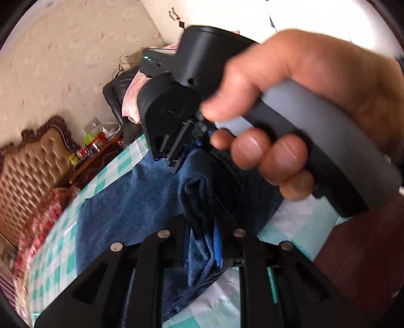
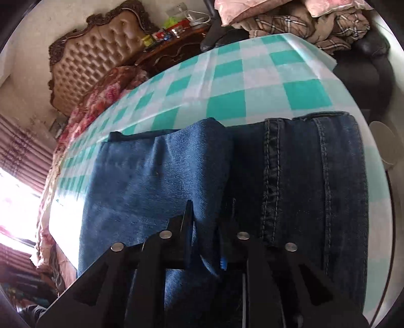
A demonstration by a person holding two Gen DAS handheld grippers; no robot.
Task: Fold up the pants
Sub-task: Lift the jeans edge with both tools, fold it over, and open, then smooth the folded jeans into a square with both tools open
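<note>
The tabletop (image 2: pixel 227 83), covered in a teal-and-white checked cloth, fills most of both views and carries the pants (image 2: pixel 156 176), a pair of blue jeans spread across its near half. In the right wrist view the jeans lie in 2 parts: a lighter, smoother layer on the left, and a darker part on the right with heavy stitched seams (image 2: pixel 271 176) running toward the camera. A fold edge of the lighter layer rises between them.

Beyond the tabletop stand a tufted tan headboard (image 2: pixel 101 55) with a carved dark frame, a floral red bedcover (image 2: pixel 101 93) below it, and a dark wooden side cabinet (image 2: pixel 176 48) crowded with small colourful items. A heap of plaid and pink bedding (image 2: pixel 290 17) sits on dark seating at the far right.

The right hand-held gripper (image 2: pixel 204 237) is closed narrowly on a raised fold of the denim, cloth pinched between its black fingers. The left hand-held gripper (image 1: pixel 202 234) likewise clamps a bunched ridge of the jeans (image 1: pixel 131 201), which lie on the checked cloth in front of it.

In the left wrist view the person's right hand (image 1: pixel 298 113) wraps the grey handle of the other tool, hovering just above the jeans, its outline blurred
</note>
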